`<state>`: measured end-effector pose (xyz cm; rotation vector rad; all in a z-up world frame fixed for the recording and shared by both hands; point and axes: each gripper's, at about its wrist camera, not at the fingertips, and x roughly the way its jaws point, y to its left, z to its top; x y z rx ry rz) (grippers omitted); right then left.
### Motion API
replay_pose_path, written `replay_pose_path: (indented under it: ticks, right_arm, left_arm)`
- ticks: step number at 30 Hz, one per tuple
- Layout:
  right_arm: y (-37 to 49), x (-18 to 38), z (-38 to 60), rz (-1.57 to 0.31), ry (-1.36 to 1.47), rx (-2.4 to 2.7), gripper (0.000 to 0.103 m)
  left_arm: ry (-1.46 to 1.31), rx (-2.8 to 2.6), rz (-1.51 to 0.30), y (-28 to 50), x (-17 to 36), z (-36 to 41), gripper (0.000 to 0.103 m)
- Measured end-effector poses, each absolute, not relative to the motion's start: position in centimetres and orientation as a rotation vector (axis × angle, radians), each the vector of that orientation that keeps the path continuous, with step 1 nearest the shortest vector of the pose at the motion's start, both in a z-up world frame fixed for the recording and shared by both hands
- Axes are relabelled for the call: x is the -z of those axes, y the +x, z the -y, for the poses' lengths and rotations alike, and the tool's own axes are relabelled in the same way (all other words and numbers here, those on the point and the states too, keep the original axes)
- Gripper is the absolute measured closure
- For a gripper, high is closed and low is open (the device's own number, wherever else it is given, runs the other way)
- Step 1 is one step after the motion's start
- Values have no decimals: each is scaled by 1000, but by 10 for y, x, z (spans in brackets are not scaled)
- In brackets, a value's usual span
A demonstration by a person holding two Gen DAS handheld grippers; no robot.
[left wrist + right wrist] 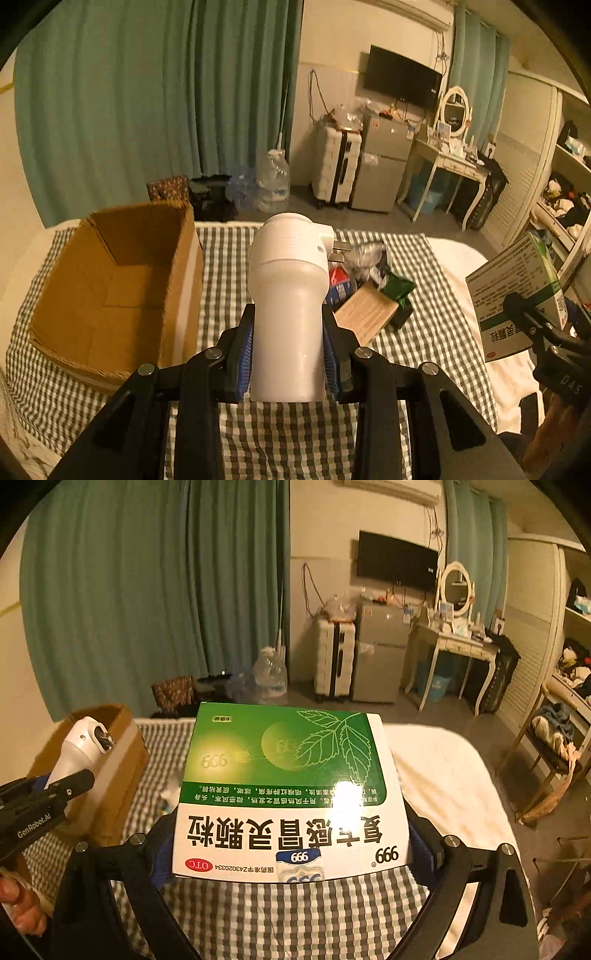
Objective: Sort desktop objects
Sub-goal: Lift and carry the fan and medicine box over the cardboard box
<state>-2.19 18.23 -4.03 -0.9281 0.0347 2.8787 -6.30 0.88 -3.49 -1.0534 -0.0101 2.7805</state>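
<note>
We see the left tool (288, 350) closed on a white bottle (286, 295), its blue pads (246, 354) pressing the lower body from both sides. The bottle's long axis runs away from the camera toward 12 o'clock, cap end farthest, with a short spout sticking out toward 2 o'clock. It hangs above the checked cloth (295, 435) on the bed (458, 266).

The right tool (291, 849) is spread wide and clamped on a green-and-white medicine box (291, 794), gripped at its two side edges. The box lies nearly flat, its long axis toward 12 o'clock, its print upside down to the camera. It too is lifted over the bed.

At 10 o'clock from the bottle stands an open cardboard box (110, 288); what we can see of its inside looks empty, though the near wall hides part of the floor. At 2 o'clock a small heap lies on the cloth: a wooden board (365, 314), a green packet (397, 286), a red-and-blue packet (341, 284) and something silvery (364, 254) that we cannot identify. The bottle hides part of this heap.
</note>
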Motion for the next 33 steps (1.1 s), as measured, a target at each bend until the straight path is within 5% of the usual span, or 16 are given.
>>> replay_pose_path:
  ticks: [33]
  right_arm:
    - [-38, -20, -98, -26, -836, -3043, 6]
  left_arm:
    - [-921, -2971, -2, -72, -17, 82, 71]
